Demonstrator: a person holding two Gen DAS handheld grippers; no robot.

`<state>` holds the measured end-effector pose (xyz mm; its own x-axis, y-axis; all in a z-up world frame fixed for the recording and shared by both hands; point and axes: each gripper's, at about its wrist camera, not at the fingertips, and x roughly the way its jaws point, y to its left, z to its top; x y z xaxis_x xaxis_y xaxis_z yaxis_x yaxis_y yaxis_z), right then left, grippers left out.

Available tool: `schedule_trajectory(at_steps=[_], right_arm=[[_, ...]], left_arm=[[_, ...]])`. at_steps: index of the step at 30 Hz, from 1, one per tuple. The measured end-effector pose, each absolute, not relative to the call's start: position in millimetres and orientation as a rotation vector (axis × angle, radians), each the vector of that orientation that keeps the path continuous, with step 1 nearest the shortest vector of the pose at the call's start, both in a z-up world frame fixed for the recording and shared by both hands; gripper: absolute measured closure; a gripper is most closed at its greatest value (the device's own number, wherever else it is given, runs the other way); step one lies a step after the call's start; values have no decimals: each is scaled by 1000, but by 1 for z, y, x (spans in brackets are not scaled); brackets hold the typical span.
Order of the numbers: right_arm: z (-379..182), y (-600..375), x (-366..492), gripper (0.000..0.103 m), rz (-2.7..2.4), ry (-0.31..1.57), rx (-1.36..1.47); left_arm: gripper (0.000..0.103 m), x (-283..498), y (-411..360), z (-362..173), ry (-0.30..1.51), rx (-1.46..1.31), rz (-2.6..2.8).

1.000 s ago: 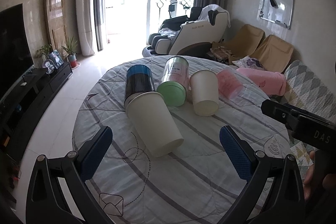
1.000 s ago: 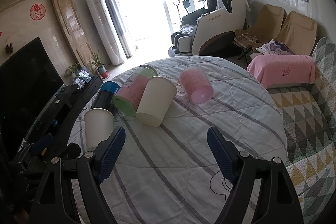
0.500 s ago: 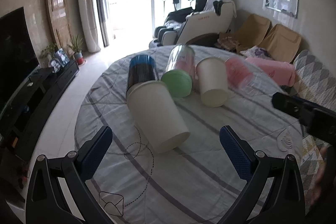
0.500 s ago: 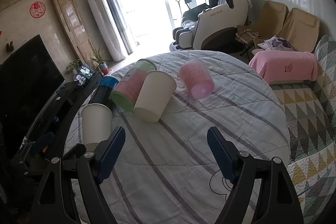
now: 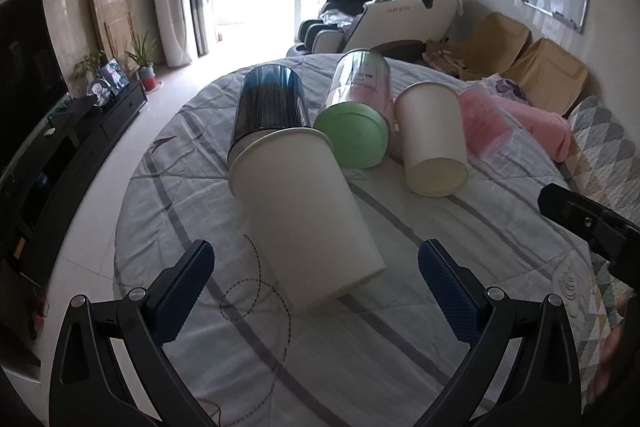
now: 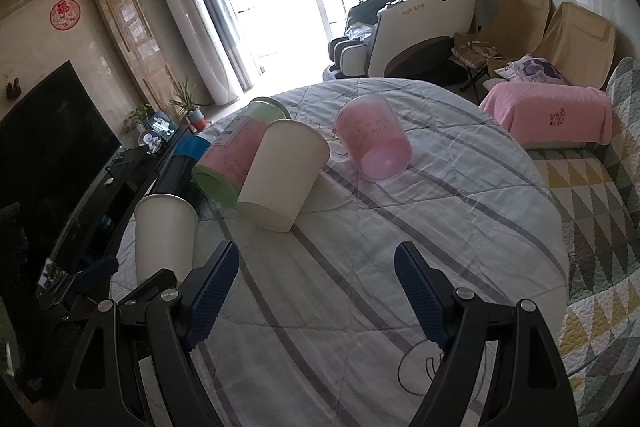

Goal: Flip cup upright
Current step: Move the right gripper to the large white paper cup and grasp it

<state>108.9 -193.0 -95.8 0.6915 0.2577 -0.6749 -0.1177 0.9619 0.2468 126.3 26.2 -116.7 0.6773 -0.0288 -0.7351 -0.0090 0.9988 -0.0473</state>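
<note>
Each handheld tool, the left gripper (image 5: 316, 281) and the right gripper (image 6: 316, 291), is a matte black plastic fork of angular cut-out arms joined by silver round-headed screws, its two fingers faced with dark blue dimpled rubber pads (image 5: 178, 301), and no cables show.

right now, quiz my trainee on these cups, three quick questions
1. True or false: the left gripper is shut on the nearest white paper cup.
2. Which cup lies farthest to the right in the row on the table? A) blue cup B) pink plastic cup C) green-lidded cup
3. Fill in: none of the cups stands ____.

Key: 1 false, both it and the right gripper are open. 2 B, the pink plastic cup. 3 upright.
</note>
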Motion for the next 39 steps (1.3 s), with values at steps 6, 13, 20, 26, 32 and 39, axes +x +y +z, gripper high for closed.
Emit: schedule_trajectory(at_steps=[6, 13, 20, 26, 32, 39], right_arm=[[-100, -191, 116, 21, 221, 794, 191], [-103, -195, 118, 21, 216, 807, 208], [-104, -198, 113, 21, 218, 817, 235], [-103, -204, 108, 21, 195, 824, 263], [-107, -207, 106, 21, 208, 860, 330], [-125, -195, 117, 21, 345, 988, 521]], left_arm=[[12, 137, 27, -125, 851, -33, -40], [28, 137, 26, -128, 850, -6, -94], [37, 122, 16, -119, 818, 54, -213], [39, 107, 4, -113, 814, 86, -302], [39, 94, -8, -110, 808, 125, -346], [12, 81, 0, -101, 792, 121, -322]])
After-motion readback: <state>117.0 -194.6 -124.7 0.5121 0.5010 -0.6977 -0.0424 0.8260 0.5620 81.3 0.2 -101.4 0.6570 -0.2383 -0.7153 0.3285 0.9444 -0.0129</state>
